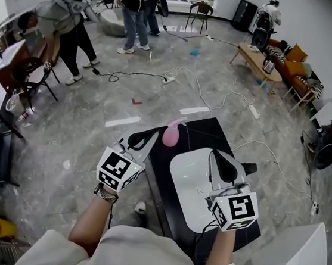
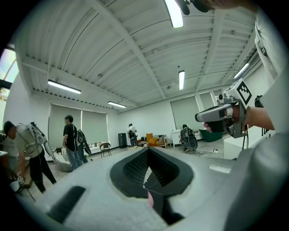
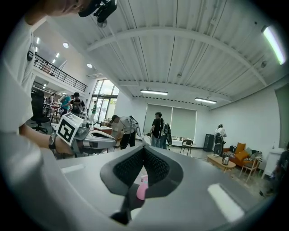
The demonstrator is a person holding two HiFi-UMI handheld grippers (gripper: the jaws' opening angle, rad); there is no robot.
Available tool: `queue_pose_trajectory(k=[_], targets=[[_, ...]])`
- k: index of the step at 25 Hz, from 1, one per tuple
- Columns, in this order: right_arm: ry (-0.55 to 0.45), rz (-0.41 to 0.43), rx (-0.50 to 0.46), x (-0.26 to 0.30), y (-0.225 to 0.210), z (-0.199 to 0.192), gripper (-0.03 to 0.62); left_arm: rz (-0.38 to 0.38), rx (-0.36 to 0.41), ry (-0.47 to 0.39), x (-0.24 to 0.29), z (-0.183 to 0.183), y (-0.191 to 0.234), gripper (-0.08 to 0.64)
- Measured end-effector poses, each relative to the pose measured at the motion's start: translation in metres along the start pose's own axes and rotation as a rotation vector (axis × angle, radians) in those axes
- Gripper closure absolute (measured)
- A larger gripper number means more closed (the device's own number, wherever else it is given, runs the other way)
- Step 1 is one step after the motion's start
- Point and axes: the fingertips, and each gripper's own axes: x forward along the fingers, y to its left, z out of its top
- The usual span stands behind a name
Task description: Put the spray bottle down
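As both claws are closed with nothing in them, the spray bottle [image 1: 171, 135] stands on its own. It is upright at the far left edge of the desk [image 1: 214, 135], between the tips of the left claw [image 1: 147, 137] and right claw [image 1: 221, 162]. It sits nearer the left one and touches neither, as far as we can see. In both gripper views we see ribbed black pads pressed together, with a sliver of pink below them. Just beside the bottle, a white rounded shell [image 1: 187, 179] takes up much of the desk top, and our right claw hangs over it.

- Bottle: pink plastic, bulbous body, thin nozzle angled off the top.
- Desk: black, flat, glossy.
- Shell: smooth, oval, glossy white.
- Around: grey marbled floor [image 1: 94, 126] with cables [image 1: 131, 73] and a power strip [image 1: 254, 111] beyond the desk, a white box [image 1: 294, 264] at our right, and people [image 1: 136, 11] standing well back.
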Motion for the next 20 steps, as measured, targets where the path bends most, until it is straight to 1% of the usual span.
queue_pose_trajectory(k=[7, 12, 20], targets=[[-0.012, 0.028, -0.017, -0.016, 0.023, 0.009, 0.586, 0.026, 0.020, -0.022, -0.033, 0.014, -0.013, 0.554], [-0.015, 0.036, -0.020, -0.030, 0.037, 0.013, 0.586, 0.011, 0.040, -0.038, -0.051, 0.025, -0.029, 0.554], [-0.012, 0.032, -0.027, -0.042, 0.053, 0.013, 0.586, -0.004, 0.039, -0.045, -0.069, 0.023, -0.046, 0.554]])
